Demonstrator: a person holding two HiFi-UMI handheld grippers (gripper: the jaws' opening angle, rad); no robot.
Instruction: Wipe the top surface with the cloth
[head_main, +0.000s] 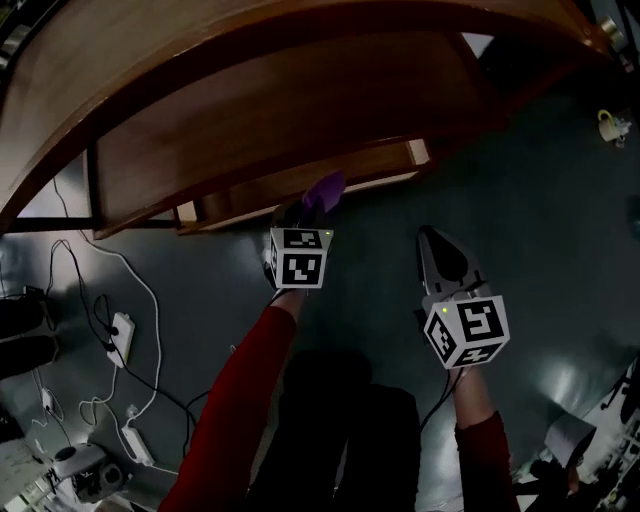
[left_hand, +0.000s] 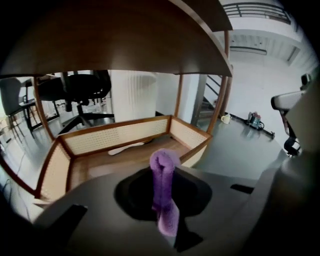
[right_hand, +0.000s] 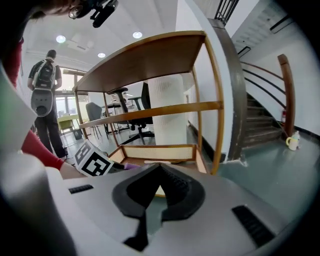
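A purple cloth (head_main: 325, 190) is pinched upright in my left gripper (head_main: 305, 208), which is shut on it; its free end hangs down between the pads (left_hand: 165, 220). This gripper sits low, in front of the cane-sided bottom tray (left_hand: 120, 135) of a wooden shelf unit. The unit's curved top surface (head_main: 200, 60) lies well above the cloth and shows from underneath in the left gripper view (left_hand: 125, 35). My right gripper (head_main: 428, 232) hangs over the floor to the right, its jaws shut with nothing between them (right_hand: 159, 167). A bit of the cloth (right_hand: 131, 165) also shows there.
Power strips and white cables (head_main: 120, 335) lie on the floor at the left. A mug (head_main: 612, 125) stands on the floor at the right. Behind the unit are an office chair (left_hand: 82, 92) and stairs (right_hand: 265, 125). A person with a backpack (right_hand: 45, 85) stands far off.
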